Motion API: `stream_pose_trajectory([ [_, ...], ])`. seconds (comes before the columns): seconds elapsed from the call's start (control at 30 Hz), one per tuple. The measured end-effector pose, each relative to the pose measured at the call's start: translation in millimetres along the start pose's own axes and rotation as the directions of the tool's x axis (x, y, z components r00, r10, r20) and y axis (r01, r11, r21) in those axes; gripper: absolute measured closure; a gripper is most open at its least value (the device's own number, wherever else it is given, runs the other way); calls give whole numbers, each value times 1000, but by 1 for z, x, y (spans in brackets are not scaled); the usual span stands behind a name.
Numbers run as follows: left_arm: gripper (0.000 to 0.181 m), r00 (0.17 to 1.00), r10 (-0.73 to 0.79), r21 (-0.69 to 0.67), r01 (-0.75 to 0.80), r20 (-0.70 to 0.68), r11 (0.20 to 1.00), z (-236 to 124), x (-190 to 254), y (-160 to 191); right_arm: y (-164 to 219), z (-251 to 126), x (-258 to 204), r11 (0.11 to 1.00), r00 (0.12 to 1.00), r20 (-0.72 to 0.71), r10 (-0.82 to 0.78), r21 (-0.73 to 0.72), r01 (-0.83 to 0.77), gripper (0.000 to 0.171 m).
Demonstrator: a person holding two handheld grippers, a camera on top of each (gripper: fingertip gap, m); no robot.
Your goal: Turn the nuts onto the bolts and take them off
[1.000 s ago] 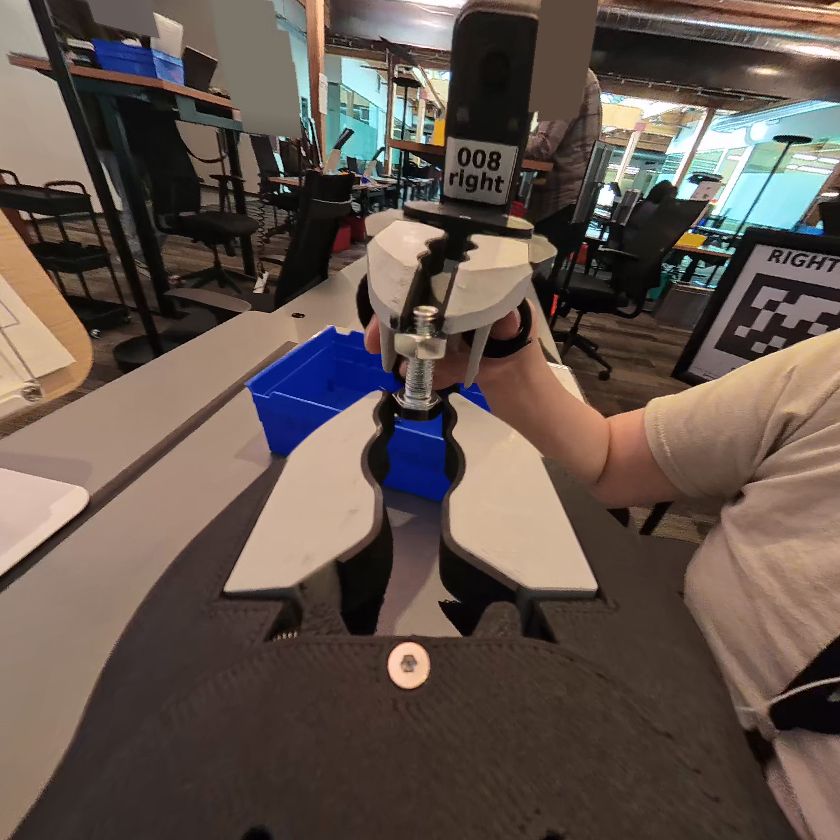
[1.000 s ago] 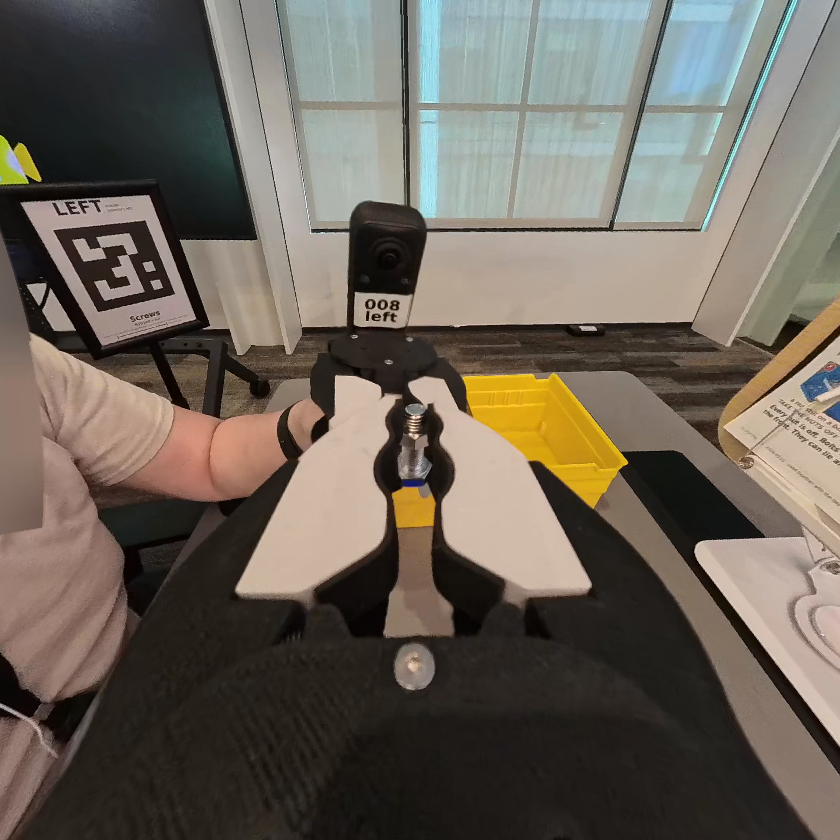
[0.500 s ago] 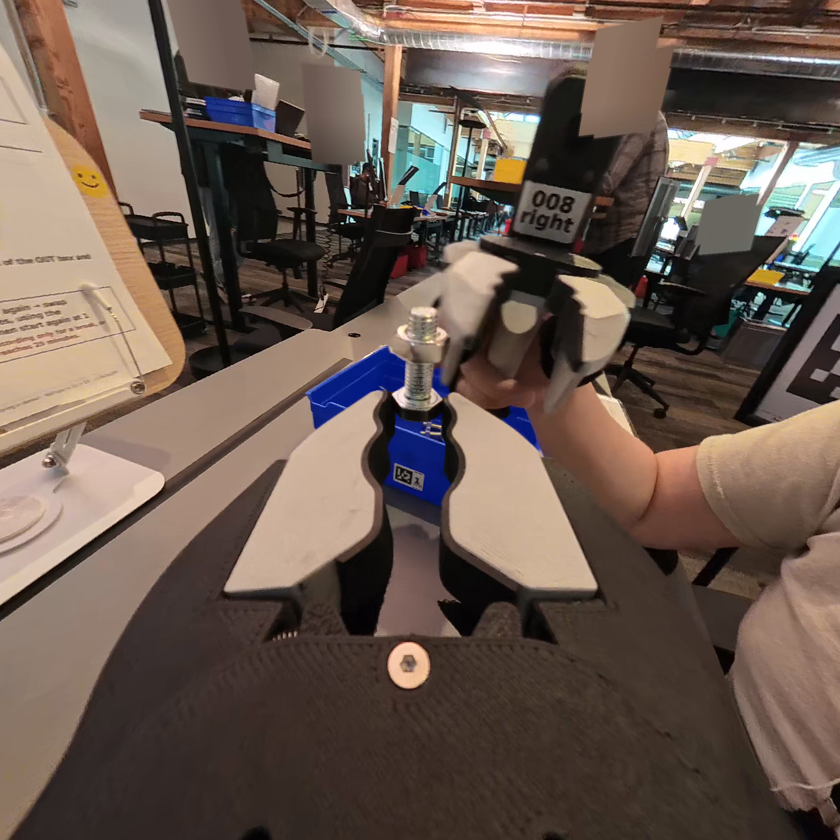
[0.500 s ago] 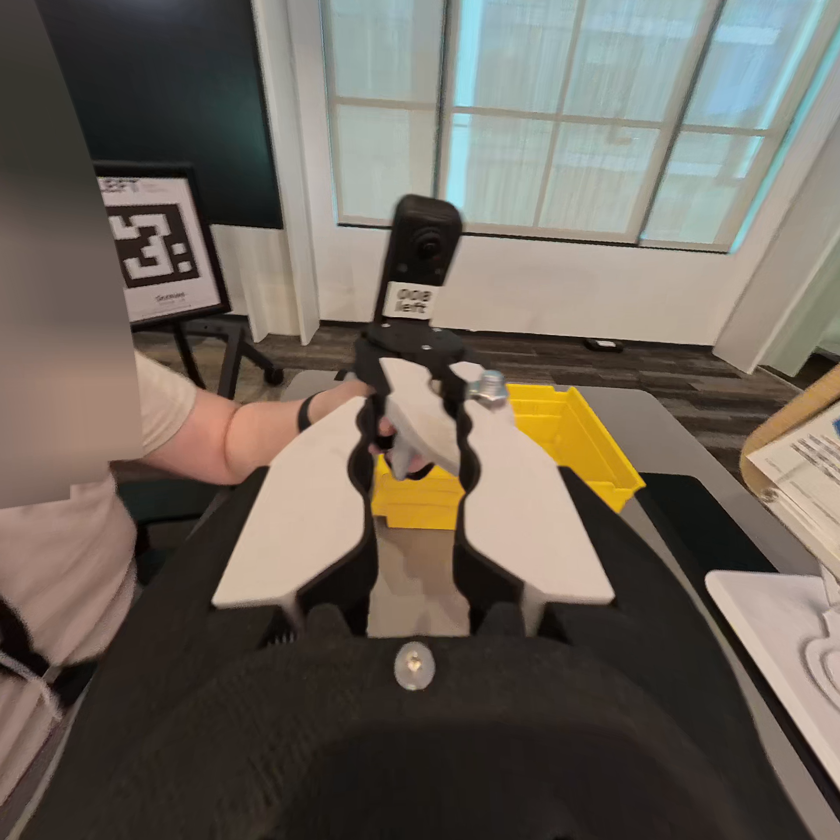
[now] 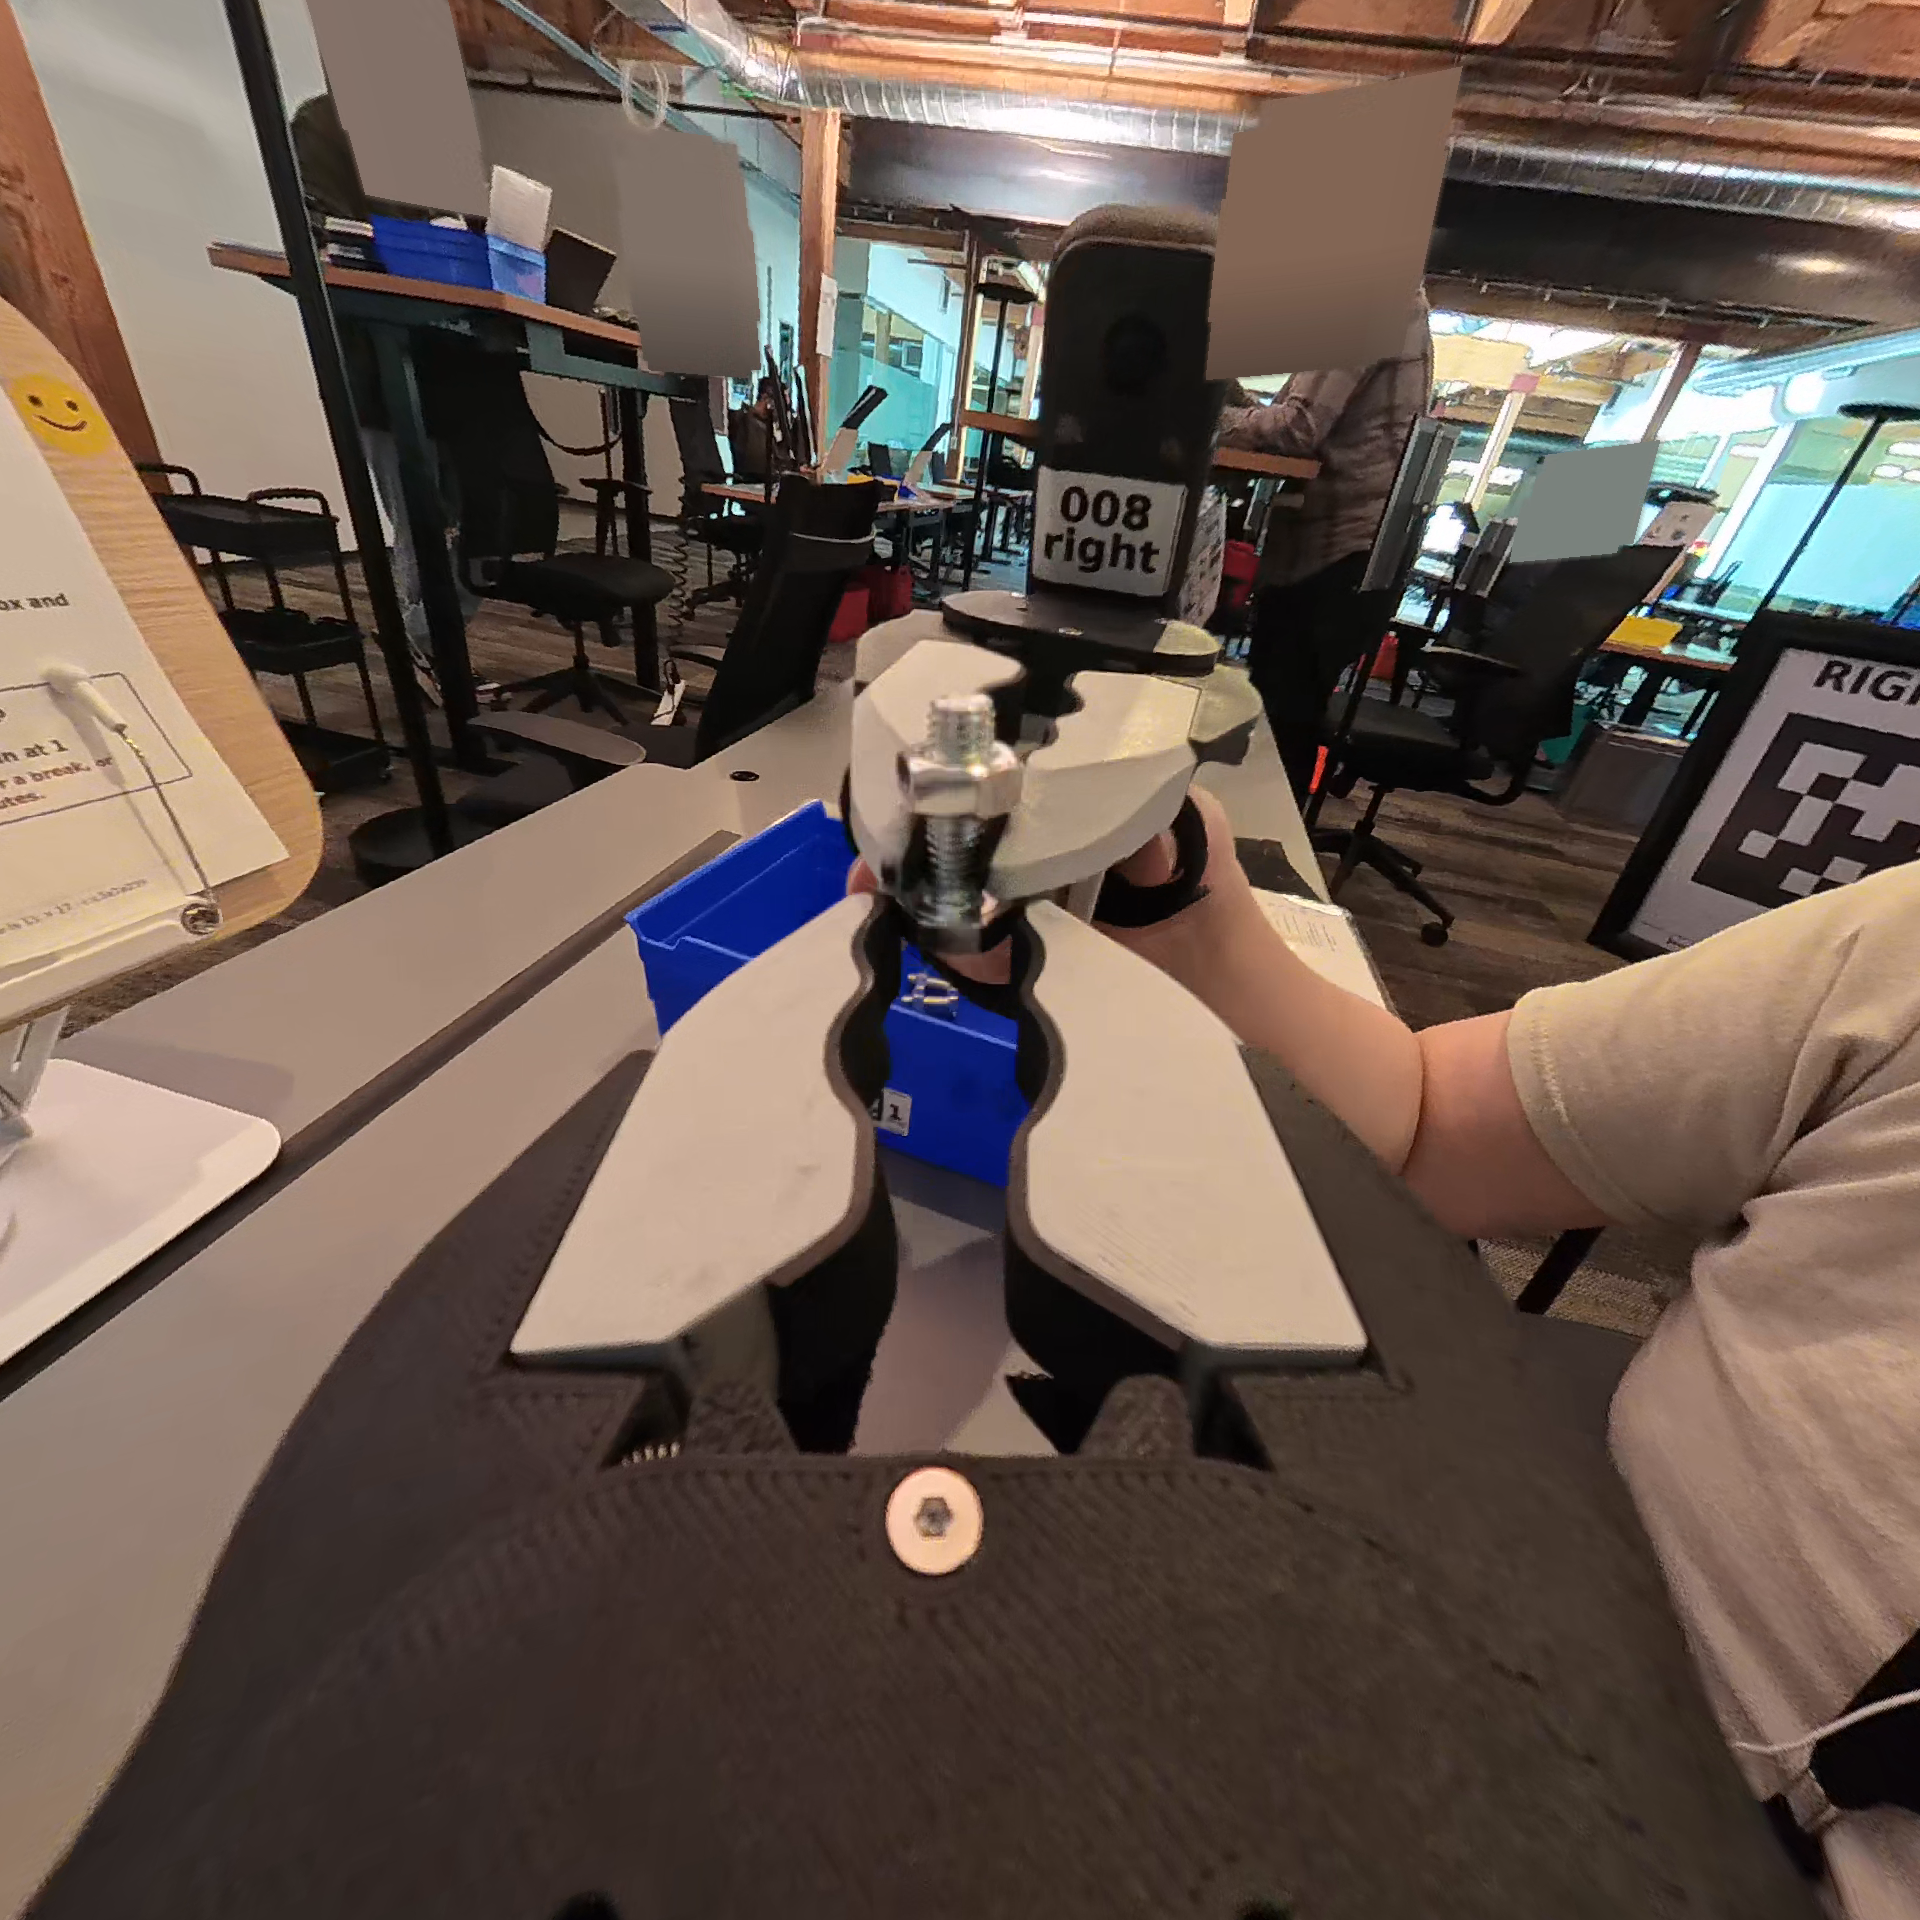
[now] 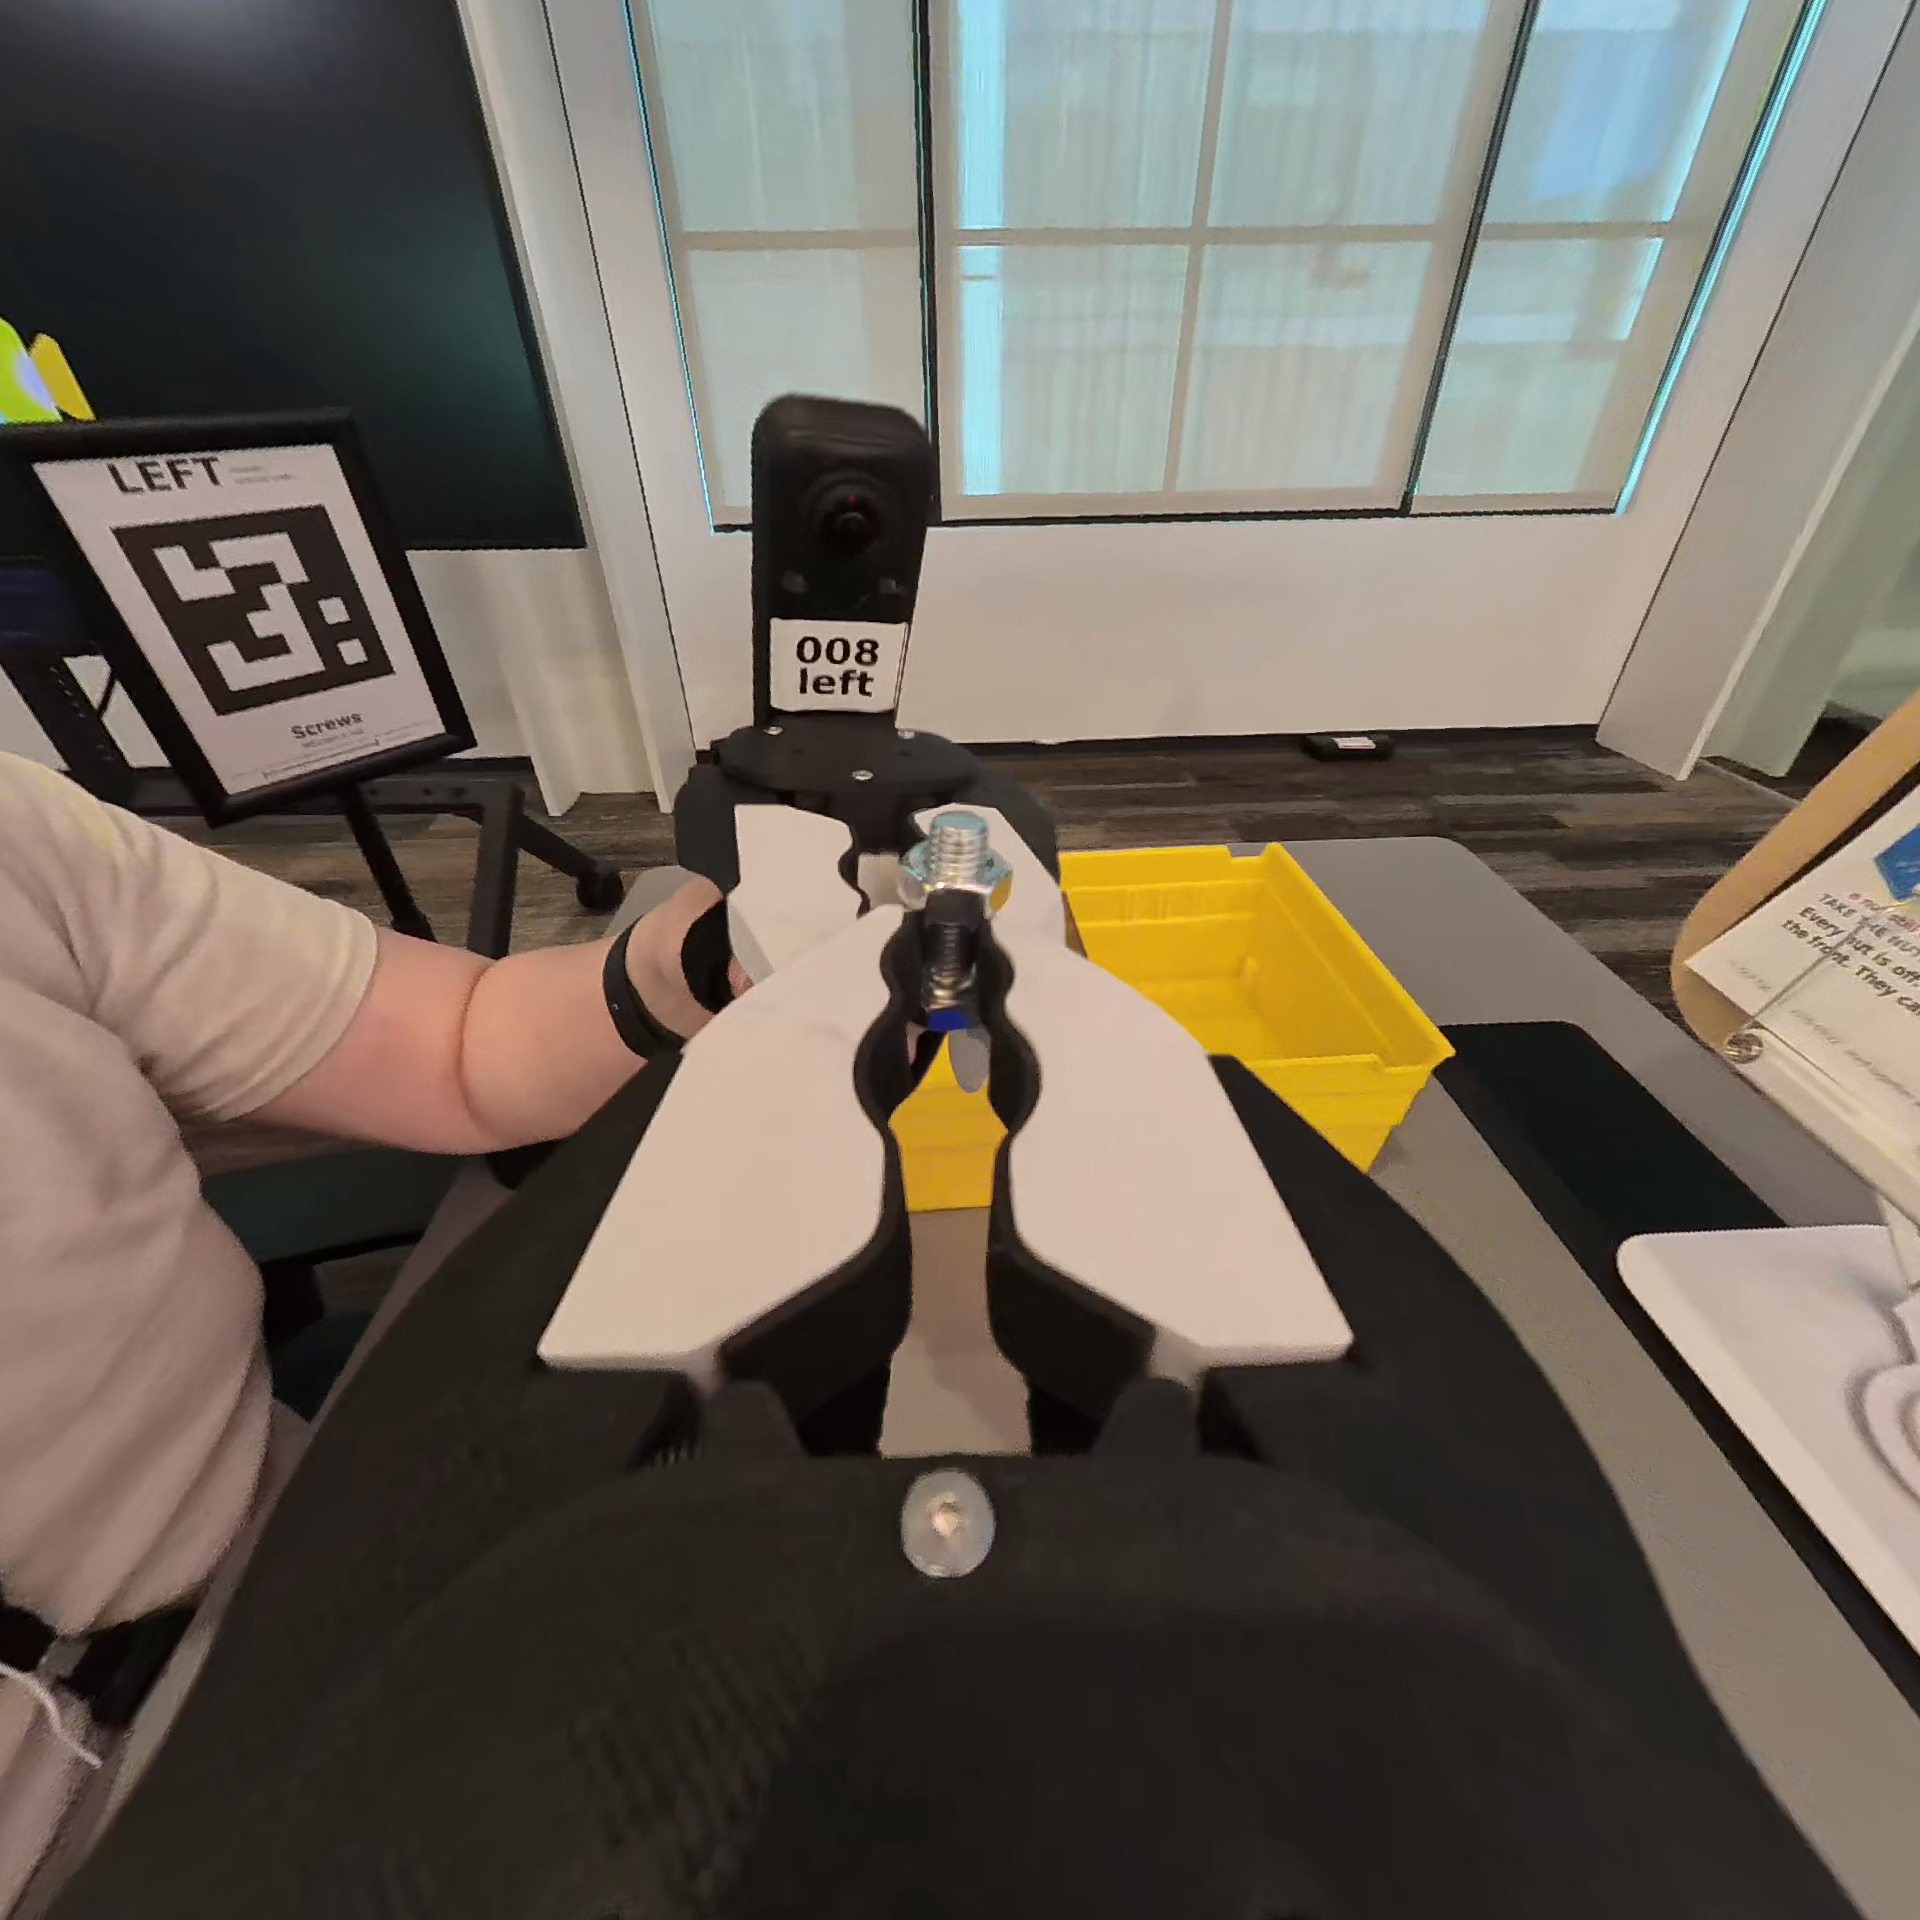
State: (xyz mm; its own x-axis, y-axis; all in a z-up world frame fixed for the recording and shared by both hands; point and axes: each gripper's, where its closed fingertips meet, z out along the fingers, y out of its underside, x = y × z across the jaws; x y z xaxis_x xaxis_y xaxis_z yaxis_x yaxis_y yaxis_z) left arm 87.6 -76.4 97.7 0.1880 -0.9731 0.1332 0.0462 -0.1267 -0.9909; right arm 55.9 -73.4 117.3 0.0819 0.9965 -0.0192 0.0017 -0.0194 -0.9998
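My left gripper is shut on the head of a steel bolt and holds it upright above the table. A hex nut sits near the bolt's top, with a few threads showing above it. My right gripper faces the left one, tilted, with its jaws closed to nut width. The nut sits at their very tips, and the threaded shaft runs down between the pads. The left gripper's white fingers show behind it.
A blue bin stands on the grey table behind the bolt. A yellow bin stands on the opposite side. A paper sign on a white base stands at the table edge. The person's forearm reaches in. Less than 4 cm separates the two grippers' tips.
The right gripper let go of the nut, opened and swung off to one side. It has come back tilted, and its jaws have closed again at the nut. The left gripper kept hold of the bolt.
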Motion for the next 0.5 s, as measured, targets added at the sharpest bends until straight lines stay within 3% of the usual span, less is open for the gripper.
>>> stream_pose_trajectory([
  [0.13, 144, 1000, -27, -12, 27, -5, 1000, -5, -1, -4, -12, -37, 21, 999, 992, -123, -26, -29, 22, 161],
  [0.2, 142, 1000, -25, -21, 25, 6, 999, -10, -1, -7, -3, -81, 38, 986, 972, -234, -21, -163, -18, 161],
  [0.27, 143, 999, -28, -30, 29, 29, 999, -14, -3, -9, 36, -142, 59, 912, 915, -403, 9, -373, -173, 161],
  [0.33, 144, 998, -24, -47, 26, 51, 999, -16, -5, -9, 94, -219, 81, 736, 776, -630, -17, -533, -417, 161],
  [0.4, 145, 998, -13, -70, 17, 56, 997, -17, -5, -8, 150, -283, 81, 499, 622, -782, 24, -530, -686, 161],
  [0.5, 146, 998, -6, -91, 11, 55, 996, -17, -3, -6, 211, -314, 62, 213, 517, -836, 185, -480, -851, 161],
])
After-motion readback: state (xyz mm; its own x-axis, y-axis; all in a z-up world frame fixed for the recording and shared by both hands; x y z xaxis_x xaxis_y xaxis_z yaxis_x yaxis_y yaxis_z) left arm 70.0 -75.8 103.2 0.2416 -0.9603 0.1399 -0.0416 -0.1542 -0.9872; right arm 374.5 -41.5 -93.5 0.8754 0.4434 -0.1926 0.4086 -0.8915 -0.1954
